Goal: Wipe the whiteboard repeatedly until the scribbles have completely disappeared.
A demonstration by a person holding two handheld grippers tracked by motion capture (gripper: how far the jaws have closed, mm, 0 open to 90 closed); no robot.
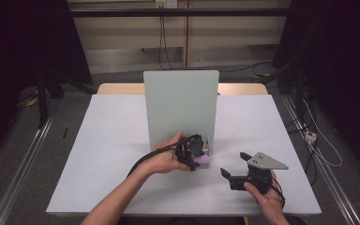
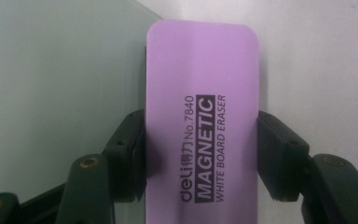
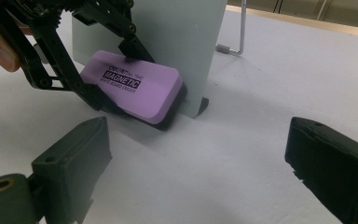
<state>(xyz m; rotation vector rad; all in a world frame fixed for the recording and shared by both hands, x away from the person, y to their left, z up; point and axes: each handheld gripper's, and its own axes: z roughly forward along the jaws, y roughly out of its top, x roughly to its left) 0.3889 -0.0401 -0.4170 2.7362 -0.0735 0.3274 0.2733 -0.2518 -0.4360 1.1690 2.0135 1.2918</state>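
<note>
Step in hand: I'm carrying the purple eraser [image 3: 133, 88] in my left tool [image 1: 198, 157], and I judge I'm bringing it to the face of the upright board [image 1: 180, 105] to wipe it.
Left tool: pinching the eraser by its two long sides, label facing me.
Eraser's place: tilted, its far end low by the board's right foot, near the middle of the table [image 1: 103, 140], a little toward the near edge.
Right tool: my right tool [image 1: 236, 165] hovers spread, nothing between its jaws, near the table's near right corner.
Next move: I reckon it calls for turning the felt side flat to the board before pressing, grip kept firm.
Count: one eraser, one board, one metal prop rod [image 3: 240, 28] behind it, two tools.
</note>
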